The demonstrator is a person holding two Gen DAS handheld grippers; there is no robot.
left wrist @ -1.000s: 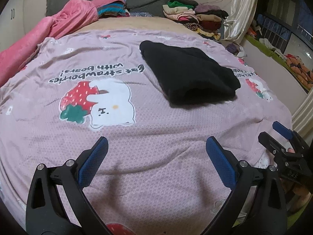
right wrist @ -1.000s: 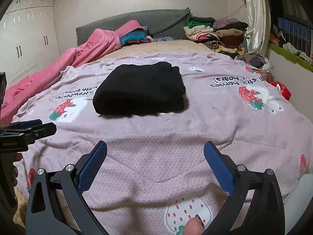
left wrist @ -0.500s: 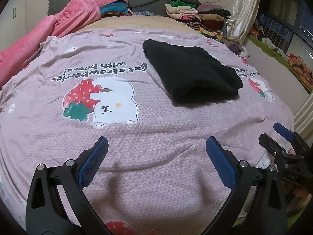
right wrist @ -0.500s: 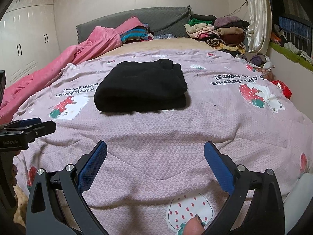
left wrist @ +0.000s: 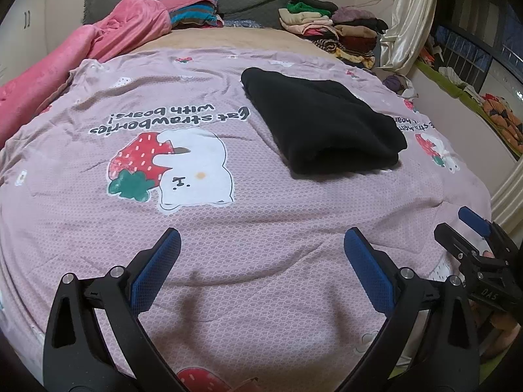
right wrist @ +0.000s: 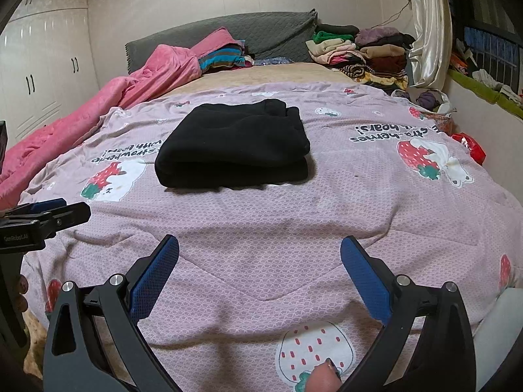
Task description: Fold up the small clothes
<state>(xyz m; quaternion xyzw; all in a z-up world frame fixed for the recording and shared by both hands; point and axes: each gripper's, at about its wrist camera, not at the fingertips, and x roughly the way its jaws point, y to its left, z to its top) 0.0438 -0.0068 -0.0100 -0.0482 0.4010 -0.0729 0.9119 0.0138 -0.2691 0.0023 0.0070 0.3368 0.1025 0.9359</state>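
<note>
A black garment (left wrist: 322,122) lies folded into a thick rectangle on the pink strawberry-print bedspread (left wrist: 228,228); it also shows in the right wrist view (right wrist: 235,145). My left gripper (left wrist: 261,258) is open and empty, low over the bedspread near the bed's front edge, well short of the garment. My right gripper (right wrist: 260,261) is open and empty, also near the front edge. Each gripper shows at the edge of the other's view, the right one (left wrist: 474,238) and the left one (right wrist: 49,215).
A pink blanket (right wrist: 130,98) lies along the left side. Stacks of folded clothes (right wrist: 359,52) sit at the head by the grey headboard (right wrist: 261,32). A curtain (right wrist: 425,23) and wall bound the right. White wardrobes (right wrist: 42,75) stand at left.
Both grippers stay open and empty. The views shifted slightly, with the folded garment sitting a little closer and higher in the frames; the garment itself has not moved.
</note>
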